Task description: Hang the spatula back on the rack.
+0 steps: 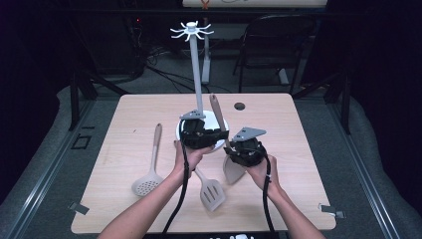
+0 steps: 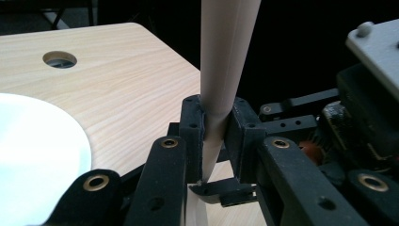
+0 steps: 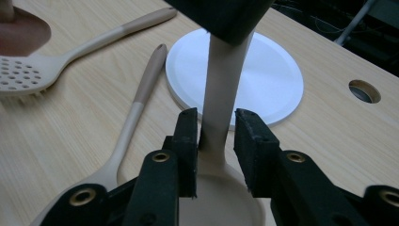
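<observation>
Spoon: a pale spoon (image 1: pixel 225 149) stands nearly upright over the desk (image 1: pixel 298 149), handle tip up beside the pole (image 1: pixel 196 74), bowl low by the right hand.
Left claw: the left claw (image 2: pixel 217 134) is clamped on the spoon's handle; both pads press its sides in the left gripper view.
Right claw: the right claw (image 3: pixel 217 141) straddles the handle just above the bowl; one pad touches, the other stands a sliver off, so the jaws are slightly apart and not pressing.
Hidden: in the high view both claw bodies cover the middle of the handle, and the left claw covers much of the white base (image 1: pixel 219 130). The spoon's bowl is half behind the right claw.
Cut off: in the left gripper view the handle runs out of the top edge; in the right gripper view a dark body of the other claw cuts it off at the top, and the bowl runs out at the bottom.
Hard to make out: whether the bowl touches the desk cannot be told.
Others: a skimmer (image 1: pixel 148 174) lies at the left, a slotted turner (image 1: pixel 211 191) near the front between the forearms.
Edges: the base sits mid-desk, a cable hole (image 1: pixel 240 106) just behind it near the far edge.
Open room: bare wood at the right side and far left corner.
</observation>
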